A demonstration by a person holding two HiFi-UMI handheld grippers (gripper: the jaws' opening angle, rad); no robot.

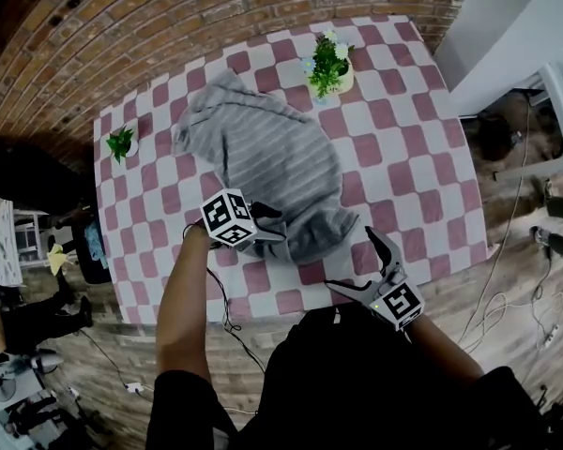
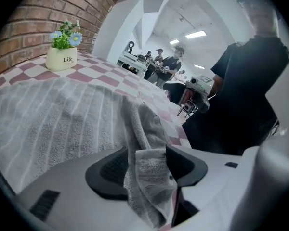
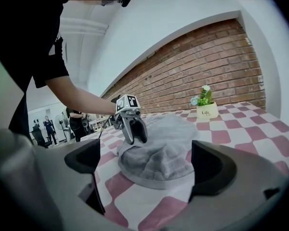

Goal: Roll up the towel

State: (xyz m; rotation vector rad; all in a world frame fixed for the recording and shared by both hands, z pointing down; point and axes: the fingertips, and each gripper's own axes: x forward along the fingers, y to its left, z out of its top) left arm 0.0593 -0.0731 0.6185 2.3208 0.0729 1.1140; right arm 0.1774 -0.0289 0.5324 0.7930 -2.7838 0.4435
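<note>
**Left gripper clamped on towel edge**

Towel lies crumpled, unrolled, across the table's middle, one end reaching the near edge. Left gripper at the table's near edge, tilted down; jaws pinched on a fold of the towel hem. Right gripper over the table's near edge, jaws wide apart, nothing between them, towel just ahead.

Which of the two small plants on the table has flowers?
The plant in the white pot, near the towel's far end. The small plant at the left edge is only green leaves.
</note>
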